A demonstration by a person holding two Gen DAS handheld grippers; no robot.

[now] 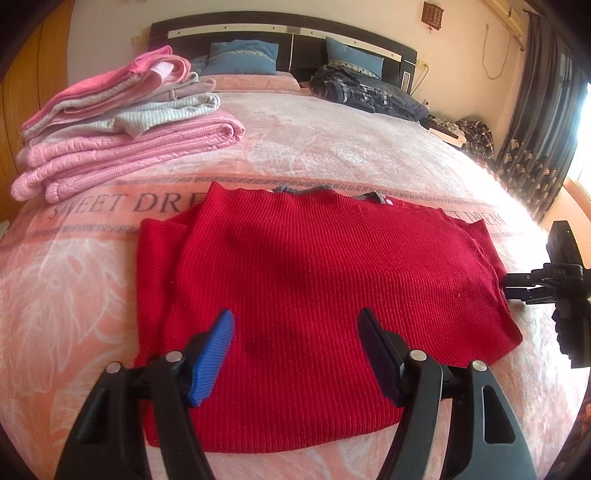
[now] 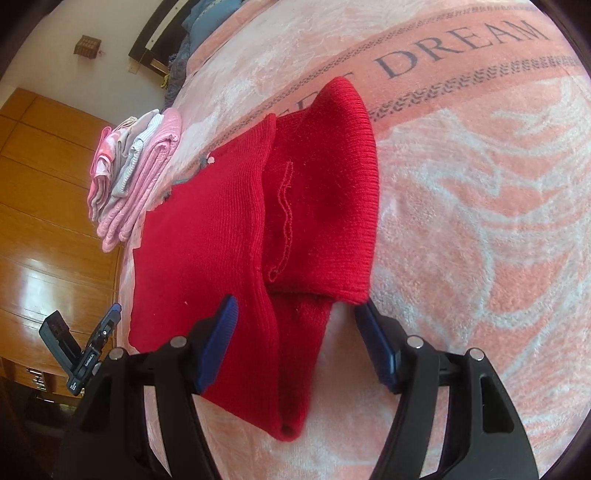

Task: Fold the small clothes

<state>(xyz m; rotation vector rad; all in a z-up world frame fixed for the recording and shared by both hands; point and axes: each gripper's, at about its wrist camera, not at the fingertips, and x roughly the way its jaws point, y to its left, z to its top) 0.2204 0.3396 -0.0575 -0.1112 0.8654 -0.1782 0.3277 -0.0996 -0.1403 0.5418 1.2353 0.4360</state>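
Left wrist view, left to right. Stack of folded clothes (image 1: 122, 129) far left on the bed (image 1: 332, 140), pink quilted piece at bottom, striped grey and pink pieces on top. Bedspread (image 1: 74, 280) is pink-and-white plush, "SWEET DREAM" printed across a band. Red knit sweater (image 1: 314, 288) lies flat mid-bed, near the front edge, grey collar trim at its far edge, left sleeve folded in along the left side. Left gripper (image 1: 295, 356) hovers over the sweater's near hem, jaws wide, nothing between them; blue ribbed pad (image 1: 214, 362) on one finger, other pad edge-on and dark. Right gripper (image 1: 517, 286) enters from the right edge, tips at the sweater's right edge; whether they touch the cloth, cannot tell from this view. Behind: two blue pillows (image 1: 240, 57) against a dark headboard (image 1: 288, 33), crumpled dark plaid blanket (image 1: 362, 90) right of centre, dark patterned curtain (image 1: 535, 122) far right.

Right wrist view, left to right. Wooden wardrobe (image 2: 48, 192) at left, left gripper seen low left beside the bed edge. Same stack of clothes beyond the sweater. Sweater body lies left of centre, right sleeve (image 2: 325, 192) doubled over with seam showing, cuff end near the right finger. Right gripper jaws wide, straddling the folded sleeve end, not closed on it. Bedspread fills the right.
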